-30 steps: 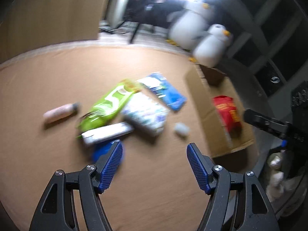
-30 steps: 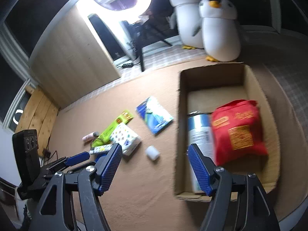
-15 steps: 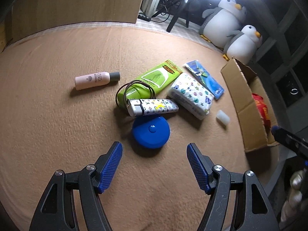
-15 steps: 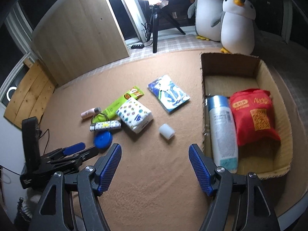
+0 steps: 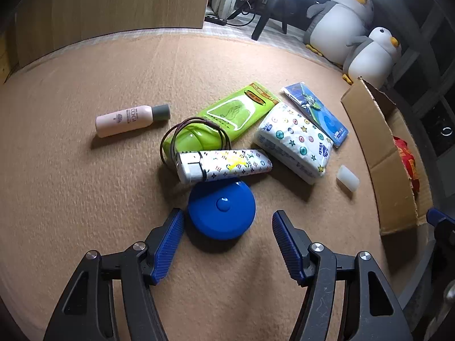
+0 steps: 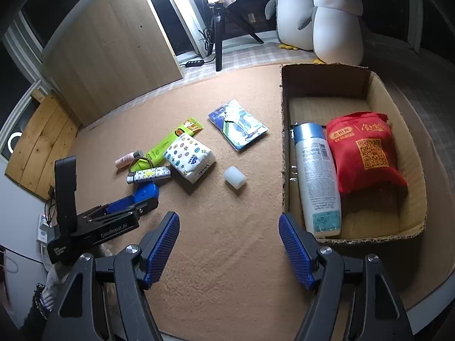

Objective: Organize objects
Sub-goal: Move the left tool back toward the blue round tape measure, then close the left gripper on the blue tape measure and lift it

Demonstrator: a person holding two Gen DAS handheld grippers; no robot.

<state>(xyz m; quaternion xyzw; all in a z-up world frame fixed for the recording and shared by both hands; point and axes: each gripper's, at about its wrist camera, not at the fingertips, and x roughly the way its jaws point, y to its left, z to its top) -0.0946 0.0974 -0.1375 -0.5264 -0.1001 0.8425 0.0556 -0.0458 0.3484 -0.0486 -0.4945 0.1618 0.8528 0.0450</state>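
The left gripper point(image 5: 226, 221) hangs low over the tan mat point(image 5: 85, 187), its jaws apart and just now narrowing a little, with the blue disc point(image 5: 221, 209) lying between the tips at the lower centre of the left view, untouched by either pad; just above the disc lies a patterned lighter point(image 5: 224, 165), its end inside a brown hair tie point(image 5: 193, 139) that rests on a green pack point(image 5: 233, 113); a pink bottle point(image 5: 128, 119) lies apart to the upper left; a tissue pack point(image 5: 293, 139) and a blue packet point(image 5: 315, 113) sit to the right, then a small white roll point(image 5: 347, 177); the box point(image 5: 378, 153) stands at the right edge. The right gripper point(image 6: 229, 244) hovers with jaws open and empty over bare mat at the bottom of its view; in the box at its right lie a spray can point(image 6: 315, 179) and a red bag point(image 6: 364, 153), side by side and touching; two plush penguins point(image 6: 318, 14) stand beyond the box at the top.
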